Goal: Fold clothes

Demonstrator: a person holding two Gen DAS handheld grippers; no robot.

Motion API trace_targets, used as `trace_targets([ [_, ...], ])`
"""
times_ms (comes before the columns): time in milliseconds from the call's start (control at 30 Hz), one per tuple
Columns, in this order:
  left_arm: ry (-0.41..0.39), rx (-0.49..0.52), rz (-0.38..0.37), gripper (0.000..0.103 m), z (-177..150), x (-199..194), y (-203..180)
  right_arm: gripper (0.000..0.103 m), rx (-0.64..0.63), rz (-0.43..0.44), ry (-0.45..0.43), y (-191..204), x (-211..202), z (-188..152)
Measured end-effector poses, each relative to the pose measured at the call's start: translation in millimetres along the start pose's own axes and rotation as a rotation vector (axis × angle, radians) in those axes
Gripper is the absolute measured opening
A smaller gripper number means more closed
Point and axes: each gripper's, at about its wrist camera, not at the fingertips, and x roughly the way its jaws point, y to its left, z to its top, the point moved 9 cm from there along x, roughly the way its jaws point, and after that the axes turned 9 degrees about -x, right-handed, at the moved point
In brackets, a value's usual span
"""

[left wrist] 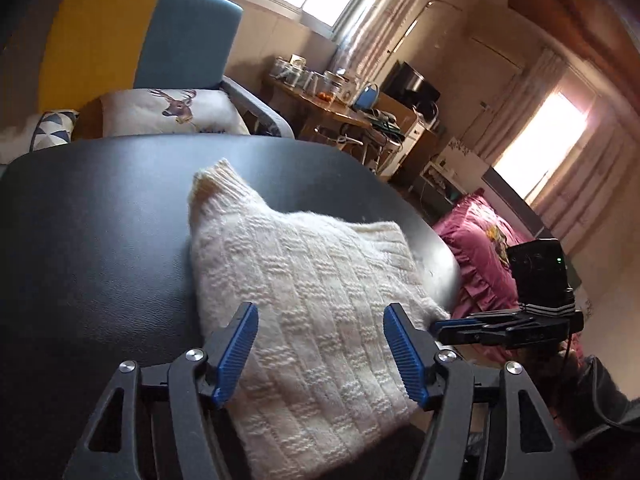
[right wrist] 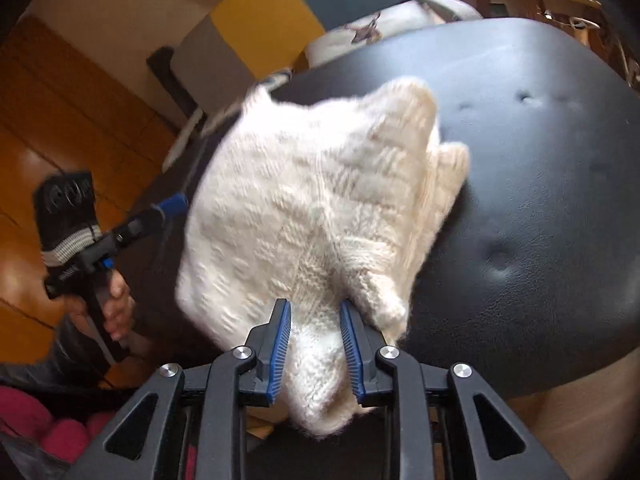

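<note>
While no writing reads, right gripper (right wrist: 314,344) pinches sweater (right wrist: 312,200).

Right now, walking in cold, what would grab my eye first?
A fluffy cream sweater, partly folded, lies on a black padded table. The right gripper pinches a bunch of it at the near edge, while the left gripper hovers over it with jaws apart and nothing between them. Behind the table stands a yellow and blue chair with a deer cushion.
</note>
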Motion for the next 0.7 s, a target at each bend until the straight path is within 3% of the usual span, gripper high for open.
trace_targets([
  [67, -0.022, -0.014, 0.032, 0.078, 10.0, -6.1, 16.2, 0.032, 0.072, 0.044, -0.078, -3.2, -16.3, 15.8],
  [167, 0.02, -0.075, 0.036, 0.086, 17.5, 0.6, 40.9, 0.043, 0.22, 0.088, -0.121, -25.3, -19.0, 33.9],
  [200, 0.037, -0.1, 0.03, 0.088, 18.5, 4.6, 46.9, 0.049, 0.261, 0.084, -0.111, -36.3, -15.5, 35.7],
  [333, 0.097, -0.153, -0.003, 0.09, 23.0, 24.3, 58.5, 0.05, 0.351, 0.035, -0.033, -68.0, 15.1, 40.2],
  [467, 0.146, -0.127, -0.019, 0.09, 25.9, 44.5, 55.9, 0.05, 0.425, 0.029, 0.038, -90.0, 31.9, 30.2],
  [633, 0.223, -0.13, -0.067, 0.09, 20.8, 66.4, 51.3, 0.063, 0.518, 0.086, 0.026, -101.1, 37.0, 15.1],
  [700, 0.268, -0.18, -0.106, 0.09, 12.5, 74.1, 53.1, 0.067, 0.541, 0.117, 0.007, -102.8, 38.8, 13.9],
])
